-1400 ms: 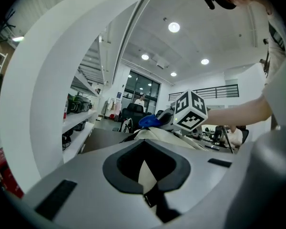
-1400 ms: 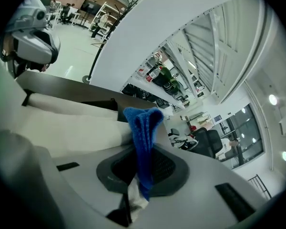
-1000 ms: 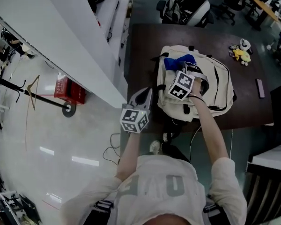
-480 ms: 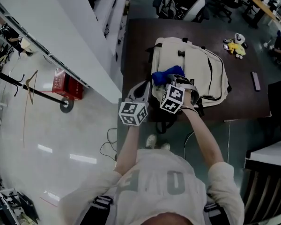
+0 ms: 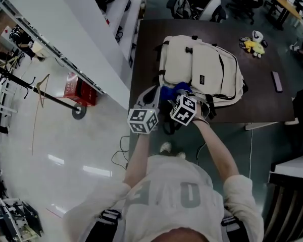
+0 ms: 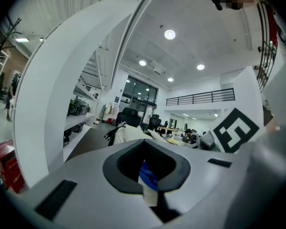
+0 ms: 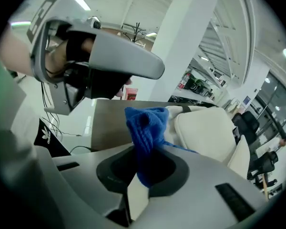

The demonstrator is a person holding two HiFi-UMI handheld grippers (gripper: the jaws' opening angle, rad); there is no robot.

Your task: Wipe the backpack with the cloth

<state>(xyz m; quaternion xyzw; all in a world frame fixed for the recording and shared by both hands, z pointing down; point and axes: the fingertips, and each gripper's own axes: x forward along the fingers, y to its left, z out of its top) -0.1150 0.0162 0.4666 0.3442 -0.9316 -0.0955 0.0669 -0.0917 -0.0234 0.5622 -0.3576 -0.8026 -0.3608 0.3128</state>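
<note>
Head view: a cream backpack (image 5: 202, 67) lies flat on the dark table (image 5: 265, 102), straight ahead of both tongs.
Right tongs (image 5: 177, 97): clamped on a blue cloth (image 5: 171, 89), which bunches up out of their tips.
Left tongs (image 5: 152, 96): tips together with nothing gripped. They sit just left of the right tongs, and the cloth's blue shows just past their tips.
Cloth's place: at the backpack's edge nearest the tongs. Whether it presses on the fabric, I cannot tell.
Step in hand: I judge this either the near end of a wiping stroke or the cloth coming off the backpack after one. The scene fits both.
Next move: any further pass would call for the cloth spread flat on the backpack ahead of the right tongs, with light pressure. The left tongs would need to steady the backpack so it doesn't slide on the table.
</note>
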